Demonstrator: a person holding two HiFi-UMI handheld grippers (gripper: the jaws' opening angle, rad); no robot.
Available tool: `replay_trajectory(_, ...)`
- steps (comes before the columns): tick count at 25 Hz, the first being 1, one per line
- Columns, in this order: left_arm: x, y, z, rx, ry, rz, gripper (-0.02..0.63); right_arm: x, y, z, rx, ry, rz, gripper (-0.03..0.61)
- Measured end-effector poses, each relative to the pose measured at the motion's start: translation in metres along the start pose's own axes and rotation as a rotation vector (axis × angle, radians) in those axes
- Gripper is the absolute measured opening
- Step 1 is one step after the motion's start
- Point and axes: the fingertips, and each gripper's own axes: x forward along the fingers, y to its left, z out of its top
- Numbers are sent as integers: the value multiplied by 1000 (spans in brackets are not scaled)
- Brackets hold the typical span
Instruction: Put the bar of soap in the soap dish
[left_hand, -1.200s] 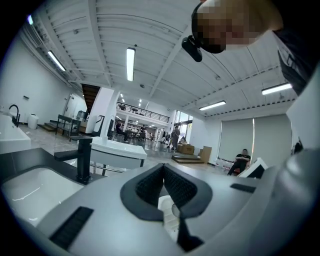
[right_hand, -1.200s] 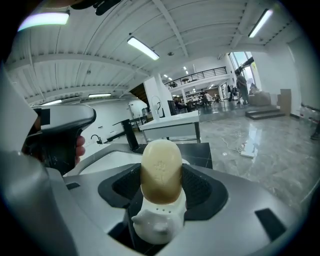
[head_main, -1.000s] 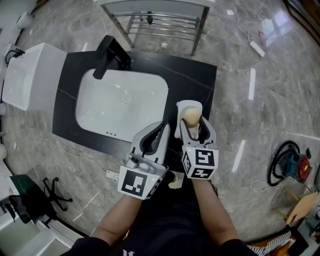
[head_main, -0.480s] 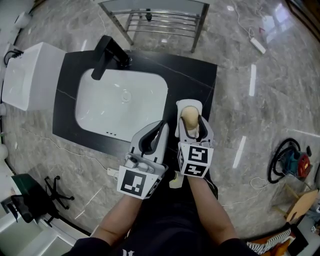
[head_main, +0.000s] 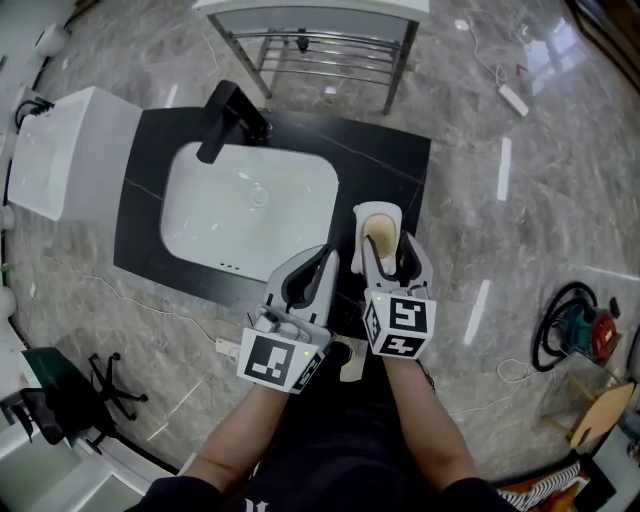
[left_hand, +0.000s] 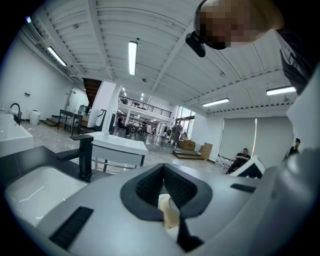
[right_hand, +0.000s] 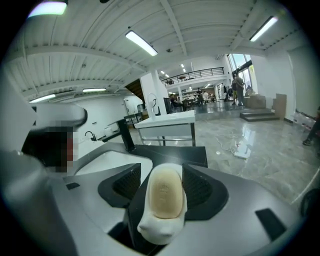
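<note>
Lower centre, the soap (right_hand: 164, 194) lies in the dish (right_hand: 158, 235). The right gripper (right_hand: 161, 171) sits with jaws apart around it, the left gripper (left_hand: 163, 167) pinched together.

Two grippers: left gripper (head_main: 320, 258), right gripper (head_main: 385, 247). One soap (head_main: 378, 242), one dish (head_main: 377, 211), one sink (head_main: 250, 215), one tap (head_main: 228, 121), one worktop (head_main: 390, 152). One rack (head_main: 320, 45), upper frame; one power strip (head_main: 514, 97), upper right.
</note>
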Motion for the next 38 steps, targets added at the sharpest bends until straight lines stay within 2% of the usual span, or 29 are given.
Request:
replay_trajectory(6,-9,-17,23,-18,13,-25,9,-48,24,63,-56,-117,112,259)
replay_trajectory(7,-10,-21,30,-19,12,-30,9,-56,26,73,-62,-129,122,241)
replay_trajectory(10,-16,-35,49,-17,2,-47,9,-81,34,103,-91,-175,152,116)
replay_trajectory(11,-18,-40,56,-12,-4,-54,9,-89,37,112,-100,-192,164,93)
replay_trajectory(19,-40,-69,115,25,-72,-88,9,-140,63,177,-159,-305,236,27)
replay_trajectory(28,-60,-86,155,45,-131,-96,9,-174,85,202,-204,-348,277,6)
replay_trajectory(38,-77,-99,162,49,-150,-107,8,-195,97,206,-241,-380,278,6)
